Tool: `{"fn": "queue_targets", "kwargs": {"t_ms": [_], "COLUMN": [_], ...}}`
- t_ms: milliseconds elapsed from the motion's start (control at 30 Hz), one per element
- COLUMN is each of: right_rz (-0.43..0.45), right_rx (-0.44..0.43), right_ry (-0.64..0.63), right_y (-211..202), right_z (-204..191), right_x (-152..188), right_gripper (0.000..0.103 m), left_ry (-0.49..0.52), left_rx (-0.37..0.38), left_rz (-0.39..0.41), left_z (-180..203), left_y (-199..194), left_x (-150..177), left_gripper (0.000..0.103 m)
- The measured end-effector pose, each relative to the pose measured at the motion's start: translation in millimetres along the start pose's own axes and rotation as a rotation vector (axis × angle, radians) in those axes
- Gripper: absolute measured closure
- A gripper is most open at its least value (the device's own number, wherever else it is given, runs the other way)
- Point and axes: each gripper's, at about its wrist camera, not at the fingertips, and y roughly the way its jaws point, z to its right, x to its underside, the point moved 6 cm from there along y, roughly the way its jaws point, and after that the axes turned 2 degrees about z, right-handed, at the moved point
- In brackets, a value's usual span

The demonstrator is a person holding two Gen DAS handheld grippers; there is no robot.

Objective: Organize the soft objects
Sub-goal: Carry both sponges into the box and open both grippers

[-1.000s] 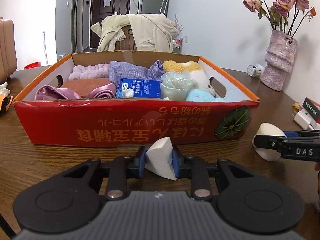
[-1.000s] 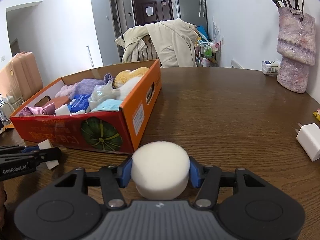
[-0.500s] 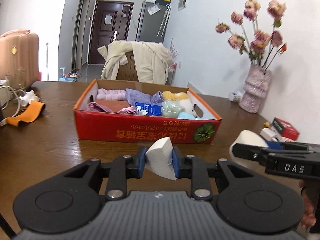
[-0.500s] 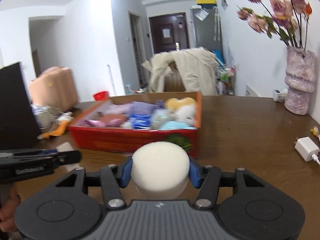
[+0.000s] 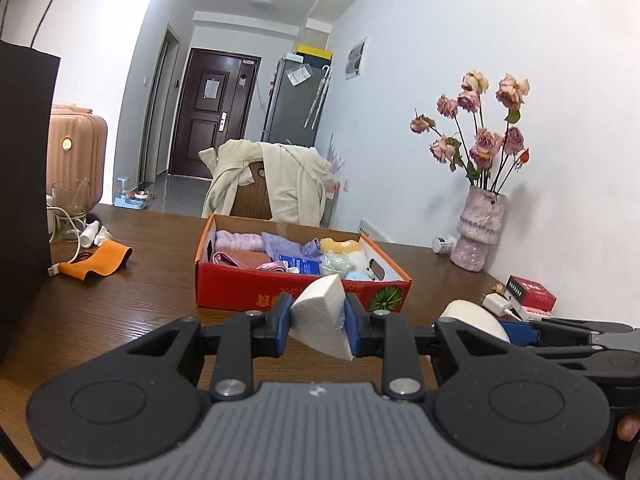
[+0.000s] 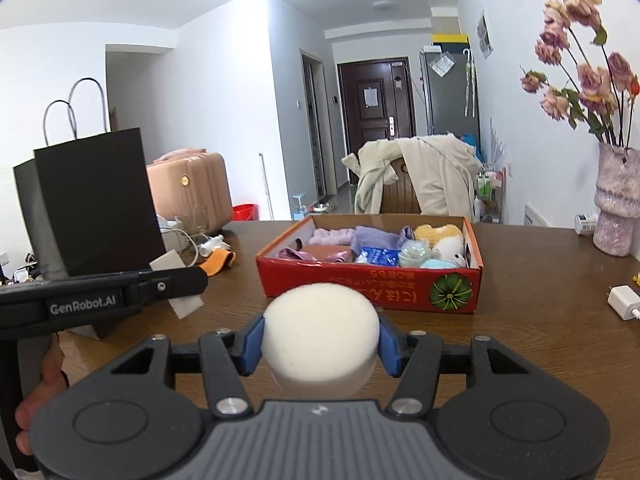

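My left gripper point(image 5: 319, 326) pinches a white foam wedge point(image 5: 322, 320), my right gripper point(image 6: 320, 350) clamps a round sponge point(image 6: 320, 340), the box point(image 6: 372, 284) lying farther off, its contents partly hidden.

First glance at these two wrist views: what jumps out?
The white sponges fill the foreground: a wedge-shaped sponge clamped in the left tool and a round sponge clamped in the right tool, both held above the wooden table. Behind them, mid-table, sits the red cardboard box packed with towels and plush items. A pink vase of dried roses stands at the right by the wall.
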Motion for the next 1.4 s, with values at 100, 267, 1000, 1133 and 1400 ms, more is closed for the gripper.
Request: {"fn": "queue_targets", "kwargs": {"t_ms": [100, 267, 1000, 1133, 1400], "right_rz": [0.007, 0.007, -0.025, -0.056, -0.203], "right_rx": [0.005, 0.009, 0.047, 0.049, 0.034], "right_ry": [-0.009, -0.013, -0.033, -0.030, 0.010], "right_y": [-5, -4, 158, 209, 288], "right_z": [-5, -6, 73, 92, 114], "right_x": [-2, -3, -71, -79, -49], "right_gripper": [0.047, 0.047, 0.047, 0.047, 0.047], "left_ry": [-0.003, -0.009, -0.070, -0.114, -0.116], "left_rx": [0.006, 0.007, 0.019, 0.041, 0.043], "left_rz": [0.010, 0.005, -0.117, -0.173, -0.337], "left_z": [0, -2, -40, -48, -52], "left_y": [-4, 1, 226, 280, 338], "left_x": [-2, -1, -63, -64, -21], "left_gripper": [0.075, 0.075, 0.074, 0.074, 0.068]}}
